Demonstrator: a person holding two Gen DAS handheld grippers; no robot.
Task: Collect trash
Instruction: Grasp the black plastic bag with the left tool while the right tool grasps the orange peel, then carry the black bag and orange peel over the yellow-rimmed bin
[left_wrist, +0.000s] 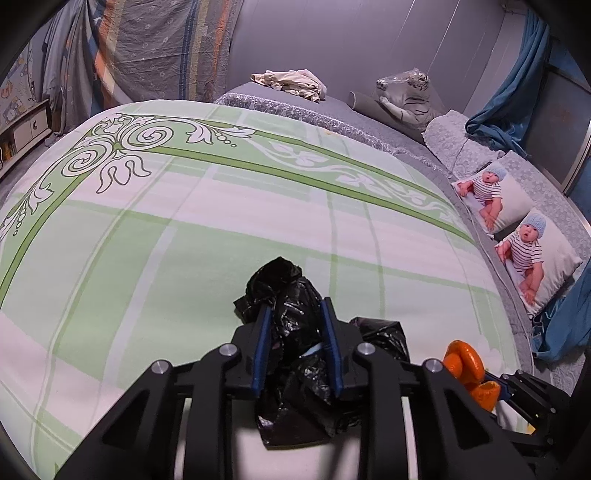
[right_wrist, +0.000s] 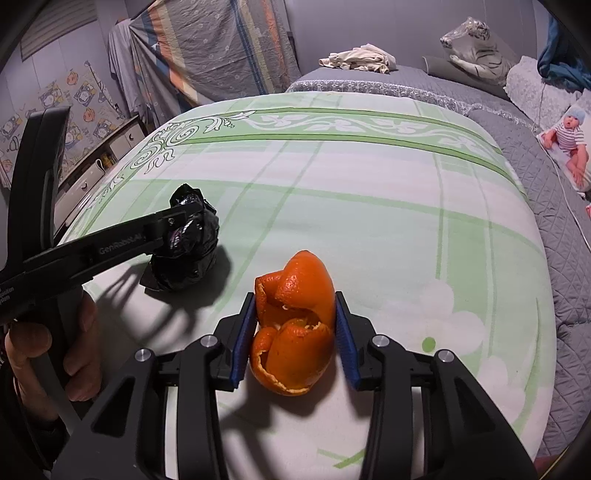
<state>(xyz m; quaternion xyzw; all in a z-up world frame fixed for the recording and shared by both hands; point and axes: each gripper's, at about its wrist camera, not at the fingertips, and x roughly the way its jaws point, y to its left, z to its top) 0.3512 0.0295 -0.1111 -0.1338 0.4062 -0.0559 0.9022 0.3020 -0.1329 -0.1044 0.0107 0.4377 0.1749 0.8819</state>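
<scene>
Green and white bedspread (left_wrist: 184, 229) covers the big bed under both grippers. Past the fingertips a grey quilt (right_wrist: 369, 79) holds a toy tiger (right_wrist: 476, 48) and some crumpled cloth (right_wrist: 360, 59) — a striped sheet (right_wrist: 221, 44) hangs on the wall behind. Baby-picture pillows (left_wrist: 517, 229) lie off to the right. The left gripper (left_wrist: 297, 350) squeezes a black trash bag (left_wrist: 291, 295) between its blue pads. The right gripper (right_wrist: 295, 339) holds an orange peel (right_wrist: 295, 325) between its fingers, just above the bedspread.

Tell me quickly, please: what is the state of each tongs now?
Left tongs: closed on the black plastic bag.
Right tongs: closed on the orange peel.
</scene>
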